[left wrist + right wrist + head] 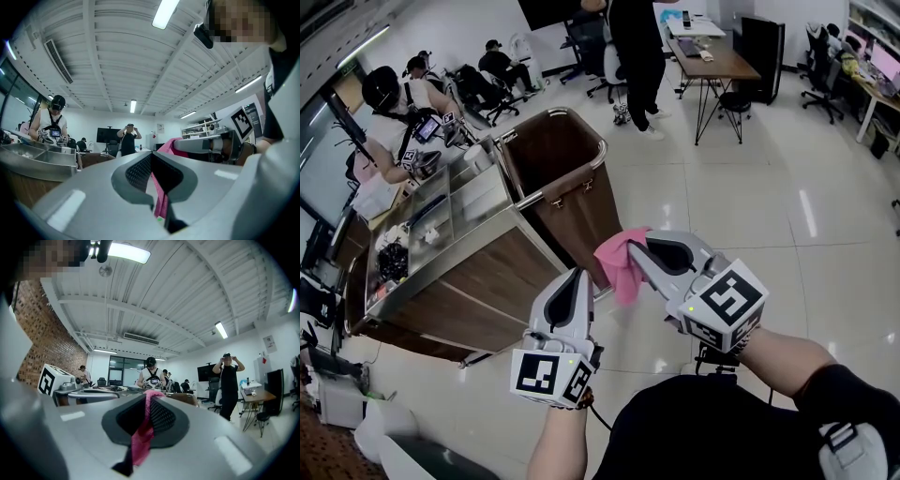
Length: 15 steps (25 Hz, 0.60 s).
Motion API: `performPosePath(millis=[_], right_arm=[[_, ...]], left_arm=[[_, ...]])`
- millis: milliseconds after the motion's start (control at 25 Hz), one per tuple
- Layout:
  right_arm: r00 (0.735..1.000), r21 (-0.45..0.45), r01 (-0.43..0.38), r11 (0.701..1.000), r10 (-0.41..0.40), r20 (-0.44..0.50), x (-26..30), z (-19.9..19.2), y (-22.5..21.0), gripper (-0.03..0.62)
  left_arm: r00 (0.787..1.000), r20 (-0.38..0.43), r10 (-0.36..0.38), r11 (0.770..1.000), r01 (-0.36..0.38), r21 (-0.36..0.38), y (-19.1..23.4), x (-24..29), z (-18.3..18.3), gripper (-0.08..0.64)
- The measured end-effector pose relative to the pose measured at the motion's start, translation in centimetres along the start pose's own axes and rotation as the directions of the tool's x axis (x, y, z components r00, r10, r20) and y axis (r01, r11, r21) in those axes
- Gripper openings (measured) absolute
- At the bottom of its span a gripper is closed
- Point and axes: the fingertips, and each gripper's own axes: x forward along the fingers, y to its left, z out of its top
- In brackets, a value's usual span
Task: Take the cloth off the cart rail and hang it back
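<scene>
Cloth pinched in right hand-held gripper | left hand-held gripper closed | cart rail near | floor open

Left gripper & right gripper: grey shells, black ribbed pads. B/w marker cube on each. Black top, black sleeve.

From my feed the cart sits on a shiny pale floor. Its steel top trays hold small clutter I can't make out.
</scene>
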Motion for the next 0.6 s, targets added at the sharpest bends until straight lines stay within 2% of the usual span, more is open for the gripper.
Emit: performPosePath(millis=[600], right_arm=[[1.000, 0.002, -0.001, 1.000, 0.001, 0.000, 0.37, 0.23, 0.51, 0.011]], left_arm=[[1.000, -0.002, 0.005, 1.000, -0.005, 0.002, 0.46, -0.50, 0.25, 0.002]])
